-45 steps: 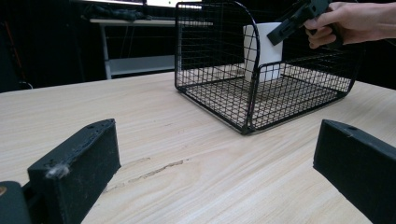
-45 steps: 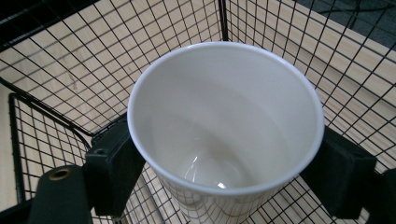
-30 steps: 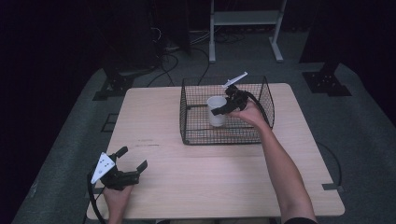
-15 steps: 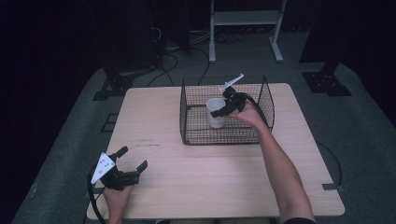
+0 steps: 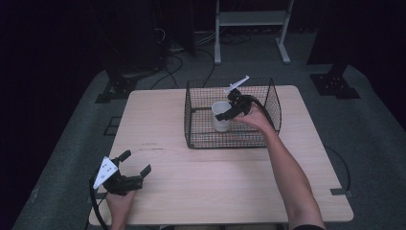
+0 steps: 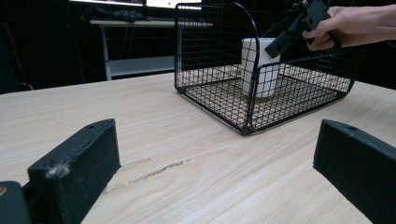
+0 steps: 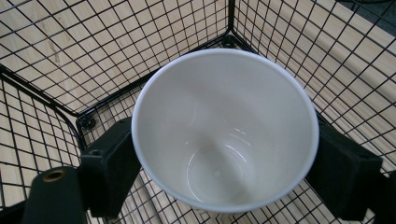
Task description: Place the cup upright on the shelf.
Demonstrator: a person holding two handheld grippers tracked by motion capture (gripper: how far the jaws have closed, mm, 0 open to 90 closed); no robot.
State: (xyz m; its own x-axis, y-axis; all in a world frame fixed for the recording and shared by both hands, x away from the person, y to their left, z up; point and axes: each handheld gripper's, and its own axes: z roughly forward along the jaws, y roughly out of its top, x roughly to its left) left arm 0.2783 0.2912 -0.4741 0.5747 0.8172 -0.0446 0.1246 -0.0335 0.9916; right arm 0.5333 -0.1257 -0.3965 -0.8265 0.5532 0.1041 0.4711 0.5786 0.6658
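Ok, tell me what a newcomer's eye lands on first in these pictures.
First the white cup, standing upright inside the black wire basket at the far middle of the wooden table. The right gripper reaches into the basket with a jaw on either side of the cup; its jaws have just been opening. The left gripper rests at the near left corner, jaws wide apart with nothing between them.

Right tongs (image 5: 224, 116) jaws just opening, white cup (image 5: 221, 115) between them
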